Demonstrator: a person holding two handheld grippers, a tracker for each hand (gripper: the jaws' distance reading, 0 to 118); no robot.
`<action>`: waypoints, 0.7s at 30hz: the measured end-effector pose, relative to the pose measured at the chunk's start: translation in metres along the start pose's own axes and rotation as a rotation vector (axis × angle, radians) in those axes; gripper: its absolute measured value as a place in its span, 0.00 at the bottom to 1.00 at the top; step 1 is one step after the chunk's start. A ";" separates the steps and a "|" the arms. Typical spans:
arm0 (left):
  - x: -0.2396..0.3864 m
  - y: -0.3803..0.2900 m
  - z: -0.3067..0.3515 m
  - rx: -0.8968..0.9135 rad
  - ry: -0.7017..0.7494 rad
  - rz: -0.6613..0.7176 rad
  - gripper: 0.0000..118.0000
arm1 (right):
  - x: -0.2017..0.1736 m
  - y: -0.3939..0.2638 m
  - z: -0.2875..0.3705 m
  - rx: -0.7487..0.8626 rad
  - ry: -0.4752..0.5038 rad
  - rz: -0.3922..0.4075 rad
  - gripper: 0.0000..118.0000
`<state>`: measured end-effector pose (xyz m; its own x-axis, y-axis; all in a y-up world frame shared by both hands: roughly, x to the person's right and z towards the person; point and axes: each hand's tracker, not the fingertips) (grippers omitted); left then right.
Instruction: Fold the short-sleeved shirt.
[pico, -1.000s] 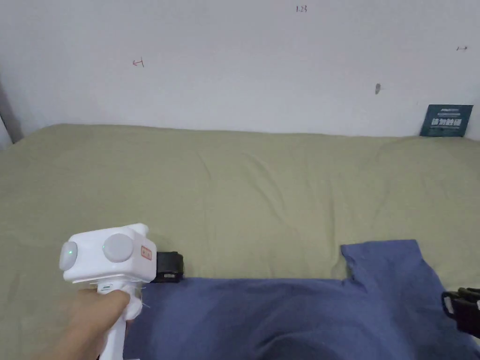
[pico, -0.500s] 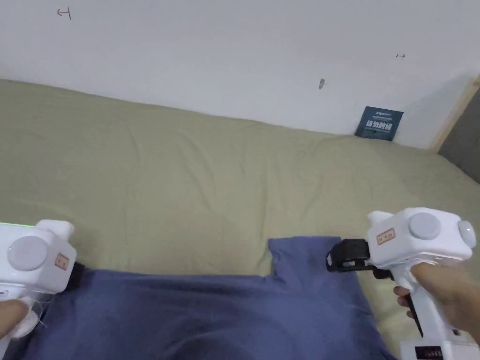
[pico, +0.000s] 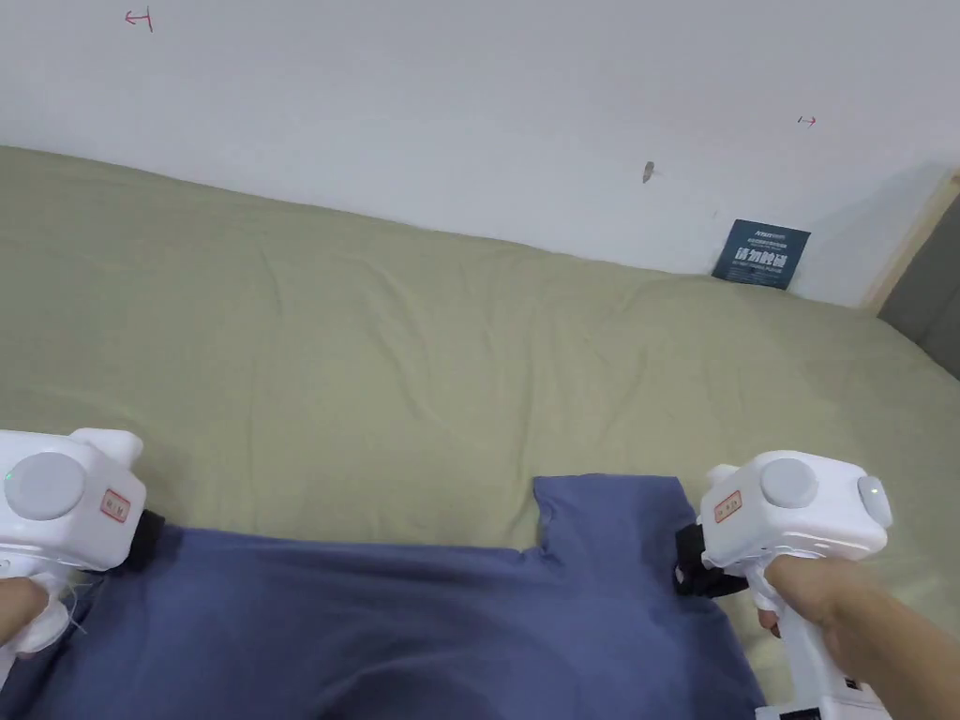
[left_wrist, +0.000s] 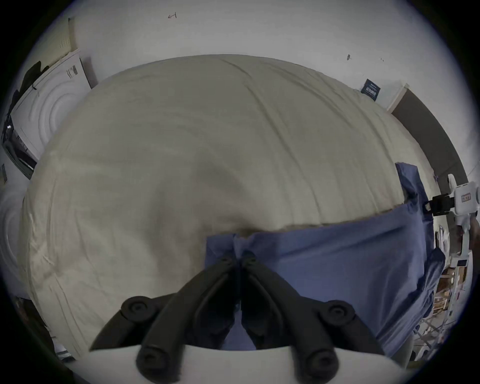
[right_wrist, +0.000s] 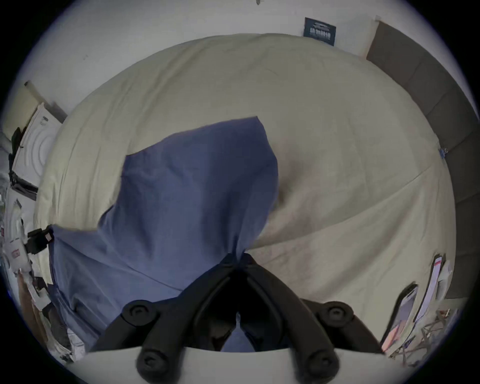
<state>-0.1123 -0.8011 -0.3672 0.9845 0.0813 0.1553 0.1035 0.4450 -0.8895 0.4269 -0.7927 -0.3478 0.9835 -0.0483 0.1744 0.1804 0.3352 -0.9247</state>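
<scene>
A blue short-sleeved shirt (pico: 403, 628) is stretched across the near edge of an olive-green bed (pico: 422, 375), one sleeve (pico: 609, 516) pointing away from me. My left gripper (pico: 150, 542) pinches the shirt's left corner; in the left gripper view its black jaws (left_wrist: 238, 259) are shut on blue cloth (left_wrist: 324, 254). My right gripper (pico: 689, 567) grips the edge below the sleeve; in the right gripper view its jaws (right_wrist: 237, 258) are shut on the shirt (right_wrist: 187, 197). The shirt's lower part hangs out of view.
A white wall rises behind the bed, with a dark blue card (pico: 761, 254) leaning on it at the right. A dark panel (pico: 923, 291) borders the bed's right end. The far bed sheet is open, creased surface. Phones (right_wrist: 405, 309) lie at the right in the right gripper view.
The head camera swung right and down. My right gripper came into view from the right edge, then sank lower at the sleeve's edge. The left gripper still holds its corner.
</scene>
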 end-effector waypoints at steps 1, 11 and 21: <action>-0.002 -0.001 0.007 0.016 -0.019 0.017 0.03 | 0.000 -0.001 0.010 0.032 -0.003 0.016 0.00; -0.021 -0.030 0.112 0.142 -0.151 -0.046 0.03 | 0.013 -0.061 0.150 0.241 0.146 0.093 0.00; -0.036 -0.150 0.165 0.167 -0.155 -0.087 0.03 | 0.023 -0.208 0.198 0.247 0.197 0.113 0.00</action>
<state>-0.1869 -0.7233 -0.1681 0.9383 0.1663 0.3031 0.1492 0.5961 -0.7889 0.4094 -0.6778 -0.0842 0.9852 -0.1709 -0.0155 0.0852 0.5657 -0.8202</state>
